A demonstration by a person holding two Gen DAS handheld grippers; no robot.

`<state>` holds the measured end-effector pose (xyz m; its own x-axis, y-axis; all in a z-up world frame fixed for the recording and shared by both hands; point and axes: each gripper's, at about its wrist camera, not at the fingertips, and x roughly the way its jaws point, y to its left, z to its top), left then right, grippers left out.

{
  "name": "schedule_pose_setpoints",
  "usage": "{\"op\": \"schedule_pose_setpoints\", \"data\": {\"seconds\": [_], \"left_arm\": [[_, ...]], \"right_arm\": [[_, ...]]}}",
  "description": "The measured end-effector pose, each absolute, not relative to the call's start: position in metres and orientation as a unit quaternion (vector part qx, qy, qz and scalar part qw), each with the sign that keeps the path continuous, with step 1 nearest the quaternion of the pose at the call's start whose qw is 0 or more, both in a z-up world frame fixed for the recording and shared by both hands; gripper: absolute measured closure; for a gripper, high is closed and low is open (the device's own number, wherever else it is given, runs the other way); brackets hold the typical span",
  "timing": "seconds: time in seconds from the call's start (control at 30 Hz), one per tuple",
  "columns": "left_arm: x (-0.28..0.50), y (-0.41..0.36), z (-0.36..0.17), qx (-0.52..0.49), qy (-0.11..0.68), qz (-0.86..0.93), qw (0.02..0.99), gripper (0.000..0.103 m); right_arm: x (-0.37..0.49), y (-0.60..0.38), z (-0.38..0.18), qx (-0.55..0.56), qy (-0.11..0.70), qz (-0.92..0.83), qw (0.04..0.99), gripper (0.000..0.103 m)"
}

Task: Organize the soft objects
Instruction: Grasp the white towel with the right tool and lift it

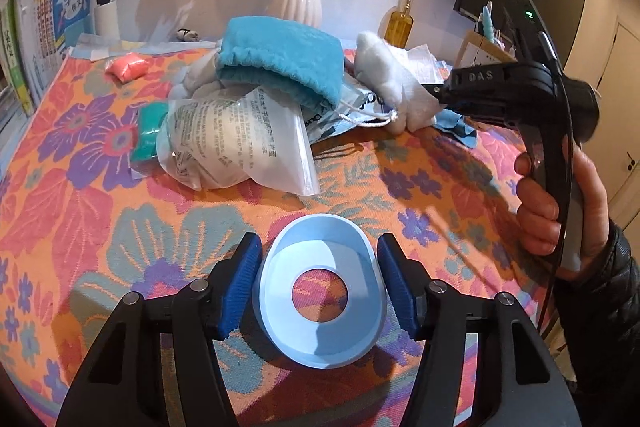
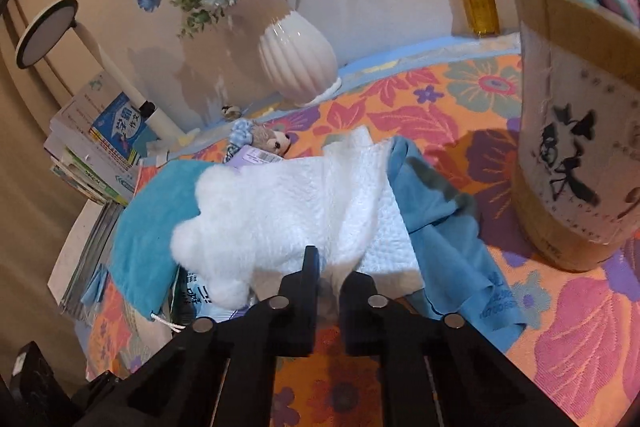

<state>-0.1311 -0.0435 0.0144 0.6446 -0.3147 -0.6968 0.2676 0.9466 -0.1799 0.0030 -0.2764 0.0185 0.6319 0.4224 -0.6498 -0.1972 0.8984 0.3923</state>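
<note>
My left gripper [image 1: 320, 281] is shut on a light blue funnel-shaped ring [image 1: 324, 247], its blue pads pressing both sides just above the flowered cloth. In the same view my right gripper [image 1: 436, 95], held by a hand, is shut on a white fluffy cotton wad [image 1: 388, 79]. From the right wrist, that gripper [image 2: 332, 267] pinches the wad [image 2: 256, 223] at its near edge. The wad lies over a teal drawstring pouch [image 1: 280, 63], a white paper towel [image 2: 360, 179] and a blue cloth [image 2: 444, 239]. A clear bag of white stuffing [image 1: 232, 143] sits left of the pouch.
A pink soft packet [image 1: 126, 67] and a green one [image 1: 150, 131] lie at the left. A small plush toy [image 2: 276, 141] lies behind the pile. A white vase [image 2: 296, 59], a yellow bottle [image 2: 478, 3], a lettered box [image 2: 580, 147] and stacked books [image 2: 96, 155] line the back and sides.
</note>
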Motion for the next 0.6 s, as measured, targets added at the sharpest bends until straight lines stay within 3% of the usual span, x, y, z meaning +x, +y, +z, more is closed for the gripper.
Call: {"op": "schedule_pose_setpoints", "data": {"seconds": [0.23, 0.47, 0.5, 0.53, 0.6], "left_arm": [[-0.143, -0.042, 0.034, -0.037, 0.362, -0.166, 0.917, 0.046], [-0.15, -0.054, 0.036, -0.031, 0.361, -0.173, 0.916, 0.046], [-0.151, -0.056, 0.035, -0.029, 0.362, -0.174, 0.915, 0.046], [-0.152, -0.055, 0.034, -0.026, 0.363, -0.175, 0.915, 0.046], [-0.157, -0.055, 0.033, -0.02, 0.363, -0.176, 0.915, 0.046]], "right_arm": [[-0.065, -0.296, 0.052, 0.118, 0.357, 0.175, 0.91, 0.097], [-0.089, -0.288, 0.027, 0.062, 0.449, 0.188, 0.872, 0.094], [-0.089, -0.285, 0.021, 0.047, 0.453, 0.179, 0.872, 0.085], [-0.087, -0.283, 0.016, 0.039, 0.459, 0.173, 0.871, 0.066], [-0.087, -0.279, 0.011, 0.025, 0.456, 0.17, 0.873, 0.043]]}}
